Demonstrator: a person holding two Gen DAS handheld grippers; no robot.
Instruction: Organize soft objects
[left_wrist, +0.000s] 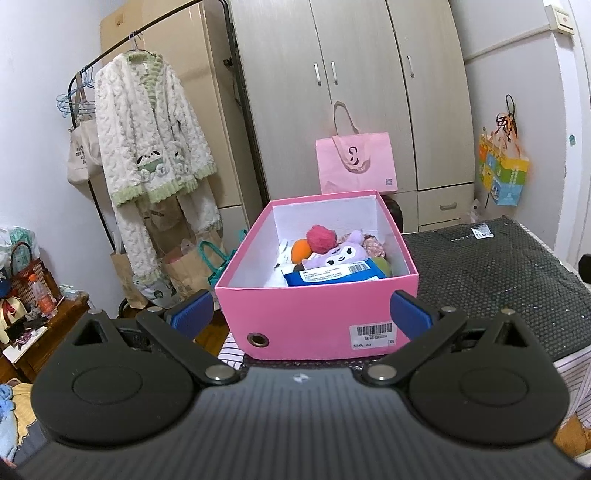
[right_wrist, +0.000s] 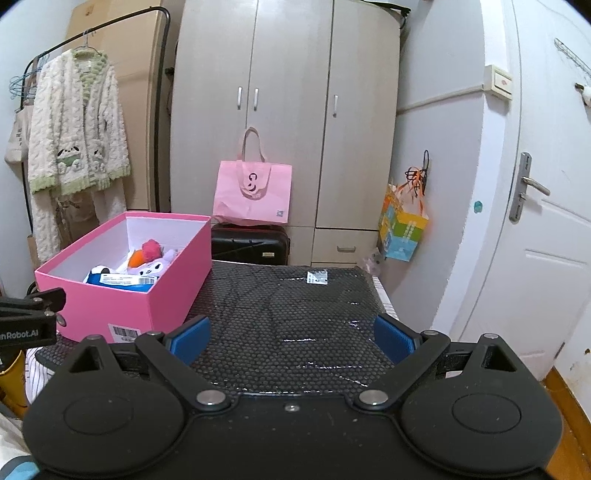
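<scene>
Judging by what lies where, the sorting looks nearly or wholly done: the pink shoebox (left_wrist: 314, 325) at the left edge of the black bubble-wrap mat (right_wrist: 295, 314) already holds the purple plush (left_wrist: 338, 254), a magenta pom-pom (left_wrist: 320, 238), an orange soft ball (left_wrist: 301, 250) and a blue wipes pack (left_wrist: 338, 276). Beside the box the mat shows nothing soft left to collect. Both tongs are released and empty, the left gripper (left_wrist: 301, 315) hovering just before the box, the right gripper (right_wrist: 291, 339) over bare mat.
</scene>
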